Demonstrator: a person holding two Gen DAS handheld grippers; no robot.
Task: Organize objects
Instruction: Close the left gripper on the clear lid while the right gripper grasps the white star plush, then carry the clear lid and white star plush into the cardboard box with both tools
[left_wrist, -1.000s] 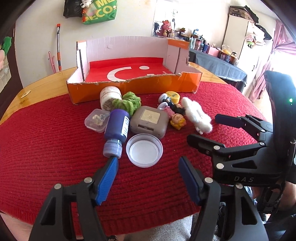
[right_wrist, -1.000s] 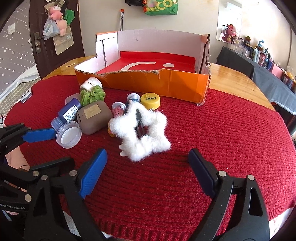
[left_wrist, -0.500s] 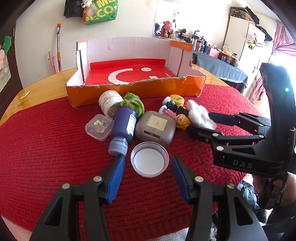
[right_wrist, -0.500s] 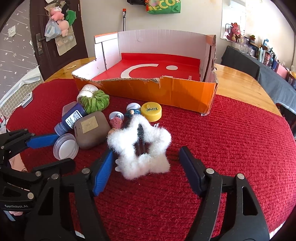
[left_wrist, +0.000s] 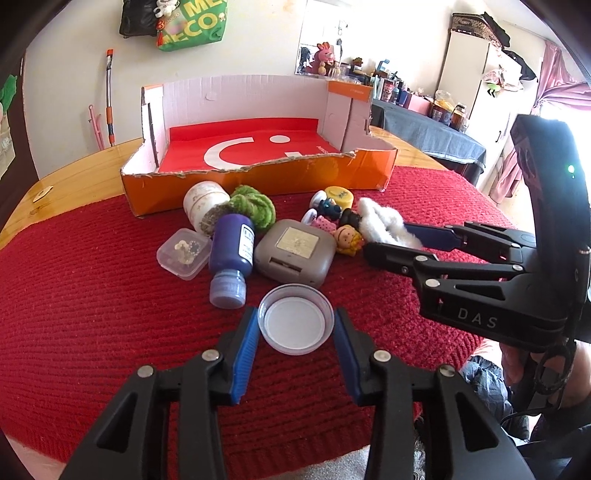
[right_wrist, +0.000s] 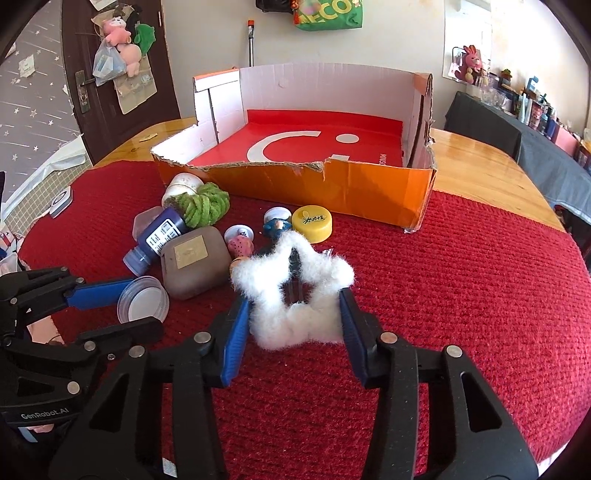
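On red knitted mat (left_wrist: 74, 314), before empty orange cardboard box (right_wrist: 369, 195): two pickups beginning.
Left gripper (left_wrist: 295, 328) parted around clear plastic lid (left_wrist: 295, 318); right gripper (right_wrist: 293, 317) parted around fluffy white star (right_wrist: 295, 295). Next, likely: squeeze, lift, carry into box.

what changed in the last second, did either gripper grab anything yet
Both grippers moved forward and narrowed. The left gripper now brackets the clear round plastic lid, its blue pads at the rim. The right gripper now flanks the white fluffy star-shaped ring, pads against the fluff. Neither item is lifted. The purple bottle, grey square case and orange cardboard box stayed put.
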